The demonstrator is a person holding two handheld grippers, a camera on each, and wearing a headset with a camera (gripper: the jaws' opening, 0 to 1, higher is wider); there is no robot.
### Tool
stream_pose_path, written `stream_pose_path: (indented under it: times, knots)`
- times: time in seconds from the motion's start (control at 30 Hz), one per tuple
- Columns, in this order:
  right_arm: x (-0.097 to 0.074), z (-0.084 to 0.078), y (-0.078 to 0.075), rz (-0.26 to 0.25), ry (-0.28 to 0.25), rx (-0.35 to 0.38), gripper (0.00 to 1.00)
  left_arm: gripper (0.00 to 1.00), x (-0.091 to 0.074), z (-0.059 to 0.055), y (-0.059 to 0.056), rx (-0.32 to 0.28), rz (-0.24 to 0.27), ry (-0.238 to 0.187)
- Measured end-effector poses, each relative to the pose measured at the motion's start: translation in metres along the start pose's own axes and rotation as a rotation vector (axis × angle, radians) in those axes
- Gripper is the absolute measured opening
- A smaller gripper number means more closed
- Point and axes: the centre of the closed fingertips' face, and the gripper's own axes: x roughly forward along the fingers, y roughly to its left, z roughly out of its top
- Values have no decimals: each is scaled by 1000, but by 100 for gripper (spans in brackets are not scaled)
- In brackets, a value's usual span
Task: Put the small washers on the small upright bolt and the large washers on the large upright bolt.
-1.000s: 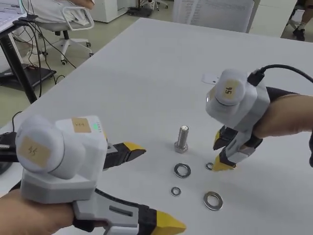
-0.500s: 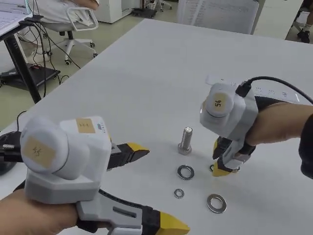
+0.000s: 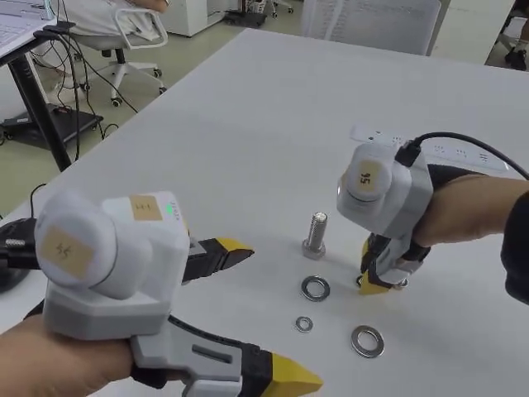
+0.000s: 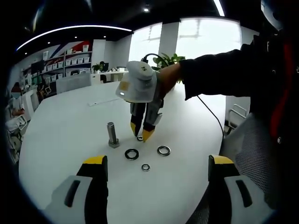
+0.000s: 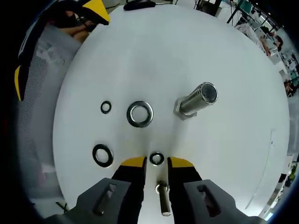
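The large upright bolt (image 3: pixel 316 234) (image 5: pixel 196 100) stands mid-table. Two large washers (image 3: pixel 315 289) (image 3: pixel 367 341) and a small washer (image 3: pixel 304 323) lie flat in front of it. My right gripper (image 3: pixel 369 285) (image 5: pixel 157 163) points straight down, open by a narrow gap, its yellow tips on either side of another small washer (image 5: pixel 156 154) (image 4: pixel 139 138) on the table. A small bolt (image 5: pixel 162 198) shows between its jaws, further back. My left gripper (image 3: pixel 281 314) (image 4: pixel 158 163) hovers wide open at the near left, holding nothing.
The white table (image 3: pixel 248 124) extends far behind the bolt. A white power strip (image 3: pixel 430 149) lies behind the right gripper, whose black cable runs off to the right. An office chair (image 3: pixel 124 33) and a desk with cables stand beyond the table's left edge.
The right gripper's jaws have narrowed and come down around the small washer beside the large bolt. The left gripper has stayed where it was, still open. The head camera has shifted slightly.
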Motion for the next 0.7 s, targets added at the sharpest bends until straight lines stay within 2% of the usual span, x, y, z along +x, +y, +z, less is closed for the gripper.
stream_pose_path:
  times: [0.37,0.7]
  knots:
    - [0,0,2,11,-2,18,18,89,-1,0,0,0,3,-2]
    - [0,1,3,6,6,6,16,89,-2,0,0,1,5,-4]
